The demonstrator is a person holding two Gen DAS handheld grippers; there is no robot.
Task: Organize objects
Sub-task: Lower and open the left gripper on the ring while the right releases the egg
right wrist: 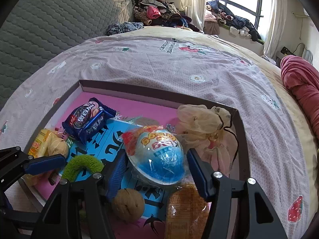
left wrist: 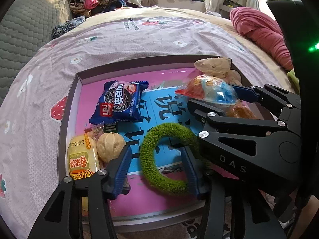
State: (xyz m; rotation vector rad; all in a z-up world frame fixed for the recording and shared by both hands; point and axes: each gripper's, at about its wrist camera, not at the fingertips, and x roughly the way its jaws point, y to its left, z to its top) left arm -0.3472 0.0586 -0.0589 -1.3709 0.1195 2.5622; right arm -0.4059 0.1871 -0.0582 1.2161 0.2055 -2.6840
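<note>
- Setting: a shallow dark-rimmed cardboard tray with a pink and blue printed floor point(left wrist: 78, 83) lies on a bed covered by a lilac flower-print sheet point(left wrist: 139, 43); every loose item in view already sits inside the tray
- Left gripper point(left wrist: 157, 171): jaws spread, straddling one side of a fuzzy green fabric ring point(left wrist: 151, 159) that rests on the tray floor; one blue pad lies inside the ring's hole, the other outside; whether the pads touch it cannot be told
- Right gripper point(right wrist: 157, 169): jaws apart on either side of a blue-and-white egg-shaped toy in a crinkled clear wrapper point(right wrist: 157, 155); whether the pads press it or merely flank it cannot be told from either view
- Other contents: a dark blue sandwich-biscuit packet point(left wrist: 121, 101), a yellow wrapped snack bar point(left wrist: 81, 159), a tan walnut point(left wrist: 109, 146) beside the bar, and a beige gauze scrunchie point(right wrist: 201, 119) in the far right corner
- Progress, as a judgement: gathering appears complete; what remains seems to be arranging items within the tray, with ring and egg as the pieces in hand
- View differences: only the right wrist view shows a second walnut point(right wrist: 127, 204) and an orange wrapped packet point(right wrist: 185, 209) under the egg; only the left wrist view shows the ring whole
</note>
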